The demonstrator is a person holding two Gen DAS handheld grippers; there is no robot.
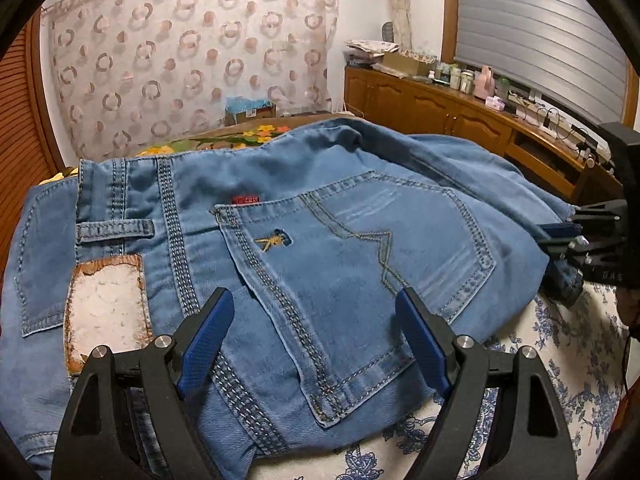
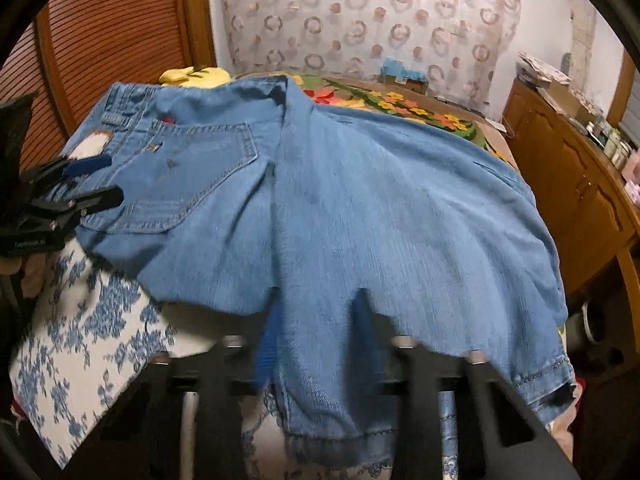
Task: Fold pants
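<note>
Blue-floral sheet [image 1: 540, 360] on bed, left gripper [image 1: 316, 336] spread wide above back pocket (left view only), right gripper [image 2: 316, 320] clenched on jeans [image 2: 360, 200] hem, legs doubled over, waistband leftward, curtain [image 1: 192, 52] beyond.

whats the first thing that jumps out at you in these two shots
The blue jeans fill both views, spread seat-up over a blue-flowered white cloth, with a worn waistband patch at the left of the left wrist view. The left gripper hovers open above the back pocket. In the right wrist view, the right gripper is pinched on the denim's near edge.
</note>
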